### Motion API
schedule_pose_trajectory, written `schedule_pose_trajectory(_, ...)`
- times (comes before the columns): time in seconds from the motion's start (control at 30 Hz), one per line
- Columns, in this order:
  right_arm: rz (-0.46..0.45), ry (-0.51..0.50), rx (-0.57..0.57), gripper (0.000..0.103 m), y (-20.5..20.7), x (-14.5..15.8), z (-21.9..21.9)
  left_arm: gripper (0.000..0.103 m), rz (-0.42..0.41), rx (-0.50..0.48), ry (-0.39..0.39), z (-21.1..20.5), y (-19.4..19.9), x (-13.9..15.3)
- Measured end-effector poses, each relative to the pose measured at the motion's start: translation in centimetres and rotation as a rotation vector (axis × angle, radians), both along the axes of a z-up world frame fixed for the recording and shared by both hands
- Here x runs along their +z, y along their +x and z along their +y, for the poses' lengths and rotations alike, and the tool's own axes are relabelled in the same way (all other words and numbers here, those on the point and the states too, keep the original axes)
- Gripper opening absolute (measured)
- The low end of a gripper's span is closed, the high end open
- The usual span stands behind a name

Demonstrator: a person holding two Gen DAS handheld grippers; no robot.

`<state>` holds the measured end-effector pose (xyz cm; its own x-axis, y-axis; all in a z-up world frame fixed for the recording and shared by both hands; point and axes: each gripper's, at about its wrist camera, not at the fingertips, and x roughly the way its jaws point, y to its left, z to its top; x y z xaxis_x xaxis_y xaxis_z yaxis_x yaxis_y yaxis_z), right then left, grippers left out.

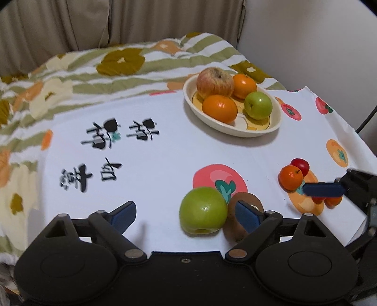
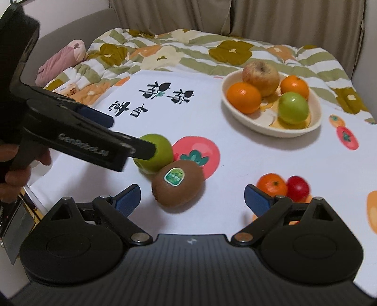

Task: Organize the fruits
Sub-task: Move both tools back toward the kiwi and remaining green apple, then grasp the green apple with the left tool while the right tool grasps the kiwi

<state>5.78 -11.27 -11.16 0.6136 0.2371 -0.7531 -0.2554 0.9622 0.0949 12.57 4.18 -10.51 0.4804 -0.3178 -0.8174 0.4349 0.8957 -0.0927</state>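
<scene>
We hold both grippers over a white printed cloth spread on a bed covered by a flowered quilt. The left gripper has its jaws spread wide, and between them on the cloth sits a green apple, closer to the right-hand finger than the left. A kiwi with a green sticker touches that apple on its near right side; in the left wrist view the kiwi is partly hidden behind the blue pad of one finger. The right gripper also has its jaws wide apart and grips nothing, with the kiwi lying just ahead between its fingers. Near its right finger rest a small orange and a small red fruit, touching each other. Farther back on the cloth stands a cream bowl holding a reddish apple, two oranges and a second green apple. A pink bundle lies on the quilt at the far left, and beige curtains hang behind the bed.
</scene>
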Motion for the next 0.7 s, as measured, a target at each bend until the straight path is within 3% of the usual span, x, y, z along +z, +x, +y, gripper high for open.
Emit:
schedule_pose_trajectory(0.2,0.029,0.045,-0.009,0.103,0.7,-1.3,0.5,0.086,0.078,0.034,-0.072,0.3,1.2,-1.2)
schedule_pose_trajectory(0.43,0.047,0.051,-0.011,0.095,1.5,-2.0,0.9,0.072,0.138,0.042,-0.127,0.3,1.9,-2.2)
schedule_pose_trajectory(0.57,0.050,0.057,-0.011,0.095,1.7,-2.3,0.9,0.058,0.184,0.055,-0.181,0.8,2.4,-2.5)
schedule_pose_trajectory(0.7,0.057,0.061,-0.009,0.091,2.0,-2.5,0.9,0.058,0.183,0.052,-0.181,0.7,2.3,-2.3)
